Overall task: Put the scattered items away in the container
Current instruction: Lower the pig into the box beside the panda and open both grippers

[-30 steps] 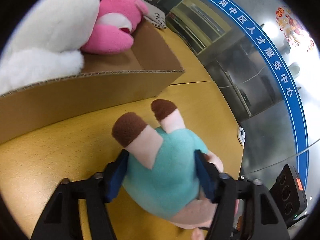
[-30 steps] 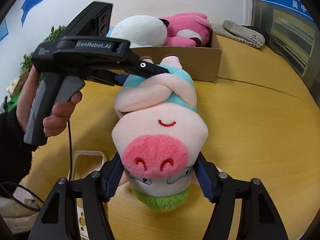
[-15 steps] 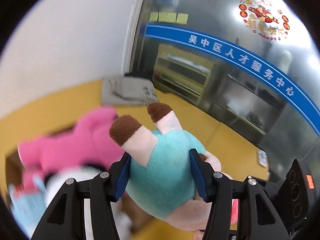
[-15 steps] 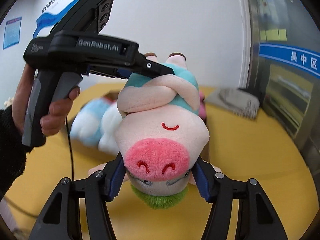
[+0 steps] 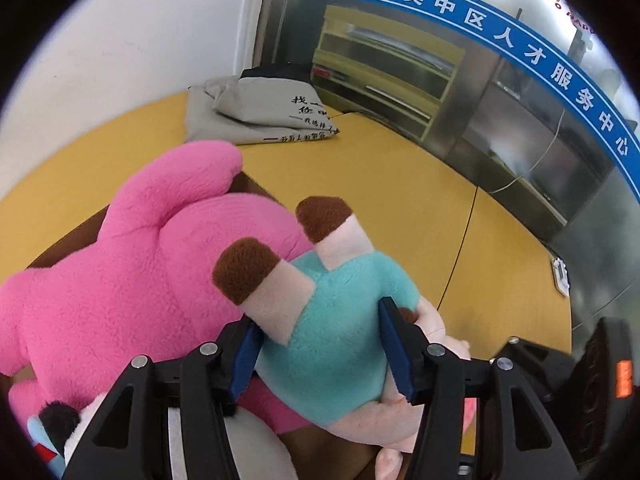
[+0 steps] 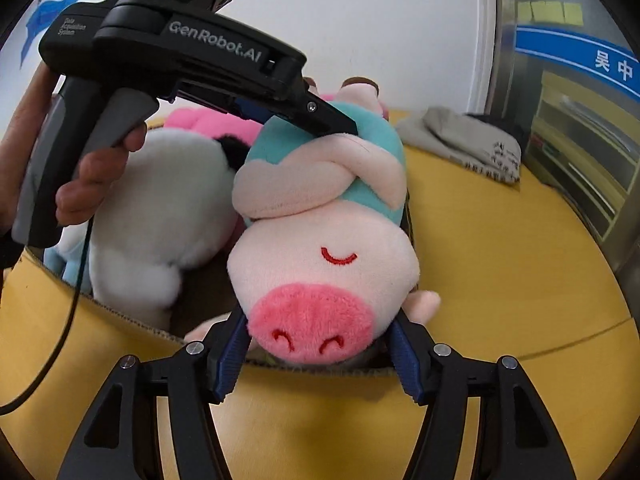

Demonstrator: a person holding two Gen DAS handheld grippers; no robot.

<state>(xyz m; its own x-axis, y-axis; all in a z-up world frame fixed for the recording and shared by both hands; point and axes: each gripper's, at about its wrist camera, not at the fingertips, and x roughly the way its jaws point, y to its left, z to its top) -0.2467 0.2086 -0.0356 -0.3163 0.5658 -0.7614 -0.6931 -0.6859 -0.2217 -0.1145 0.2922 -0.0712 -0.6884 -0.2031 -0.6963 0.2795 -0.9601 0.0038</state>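
Observation:
A plush pig in a teal shirt (image 5: 340, 344) hangs upside down over the open cardboard box (image 6: 120, 312). My left gripper (image 5: 320, 340) is shut on its teal body, brown feet pointing away. My right gripper (image 6: 316, 360) is shut on the pig's pink-snouted head (image 6: 320, 276). In the right wrist view a hand holds the left gripper (image 6: 320, 118), which comes in from the upper left. Inside the box lie a pink plush (image 5: 120, 280) and a white plush (image 6: 160, 208). The pig hides the box floor beneath it.
A folded grey cloth bag (image 5: 260, 116) lies on the yellow wooden table (image 5: 400, 184) beyond the box. A white wall and a glass front with a blue band stand behind the table. A small white item (image 5: 560, 276) sits at the table's far right edge.
Both grippers have carried the pig from in front of the box to above its opening. The pink and white plush toys now lie directly beneath it. Both grips look unchanged.

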